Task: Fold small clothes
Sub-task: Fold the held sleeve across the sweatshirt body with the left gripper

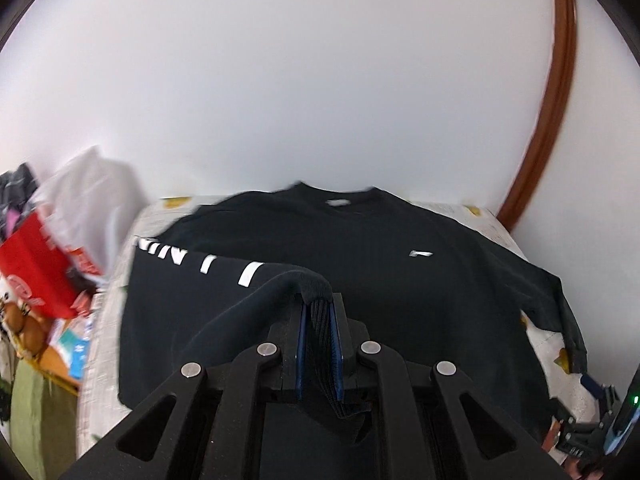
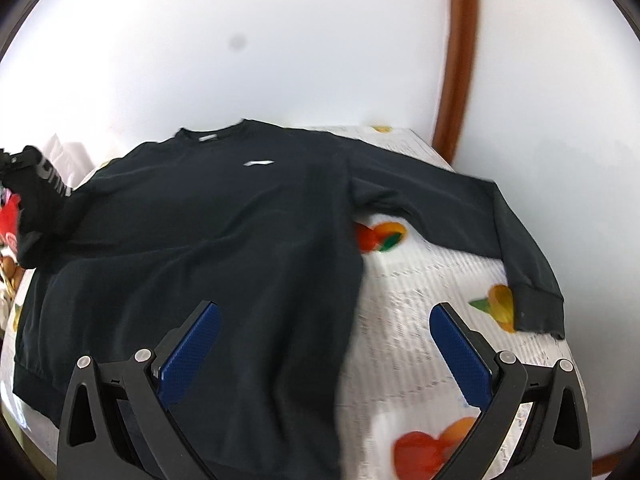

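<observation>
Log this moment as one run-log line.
left gripper: jaws shut on sleeve cuff | right gripper: jaws open, empty | black sweatshirt: flat on fruit-print cloth | right sleeve: spread out

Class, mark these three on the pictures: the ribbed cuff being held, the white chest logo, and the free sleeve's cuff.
Ribbed black cuff (image 1: 316,286), left wrist view: its bunched end above the closed fingers.
White chest logo (image 2: 259,163), right wrist view: middle of the stripe.
Free sleeve's black cuff (image 2: 540,312), right wrist view: ribbed band.
</observation>
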The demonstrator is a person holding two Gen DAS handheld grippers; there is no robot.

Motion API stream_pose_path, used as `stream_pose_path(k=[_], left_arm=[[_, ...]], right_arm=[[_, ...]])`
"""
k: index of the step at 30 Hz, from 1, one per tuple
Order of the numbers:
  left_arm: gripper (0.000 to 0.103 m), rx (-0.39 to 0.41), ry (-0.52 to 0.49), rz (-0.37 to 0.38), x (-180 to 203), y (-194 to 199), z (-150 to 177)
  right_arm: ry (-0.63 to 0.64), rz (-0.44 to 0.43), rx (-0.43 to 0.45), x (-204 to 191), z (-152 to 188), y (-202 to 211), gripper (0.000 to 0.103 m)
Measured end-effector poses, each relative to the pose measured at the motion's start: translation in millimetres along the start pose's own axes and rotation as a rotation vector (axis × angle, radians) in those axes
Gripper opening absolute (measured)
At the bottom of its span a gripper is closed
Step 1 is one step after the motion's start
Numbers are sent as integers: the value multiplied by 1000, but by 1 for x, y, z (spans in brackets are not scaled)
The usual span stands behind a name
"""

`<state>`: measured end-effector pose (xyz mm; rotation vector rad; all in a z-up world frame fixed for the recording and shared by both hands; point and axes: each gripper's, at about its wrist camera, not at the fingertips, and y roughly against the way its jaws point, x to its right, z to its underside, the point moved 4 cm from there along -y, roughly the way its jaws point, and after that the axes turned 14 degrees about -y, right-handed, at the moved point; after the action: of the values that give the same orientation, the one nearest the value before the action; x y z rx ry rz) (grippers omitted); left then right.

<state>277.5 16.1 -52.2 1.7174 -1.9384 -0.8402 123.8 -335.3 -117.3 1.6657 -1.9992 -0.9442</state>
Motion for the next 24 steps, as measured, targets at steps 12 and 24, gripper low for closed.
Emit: stream_pose_path(k=[12,24], left_arm=[[11,-11,-161,106,123,-72,-45],[34,33,-145,223,123,-67,-46]], right_arm=[[-70,43,-1,66,9,-15,103],[-39,63,0,50,6,-24,103]])
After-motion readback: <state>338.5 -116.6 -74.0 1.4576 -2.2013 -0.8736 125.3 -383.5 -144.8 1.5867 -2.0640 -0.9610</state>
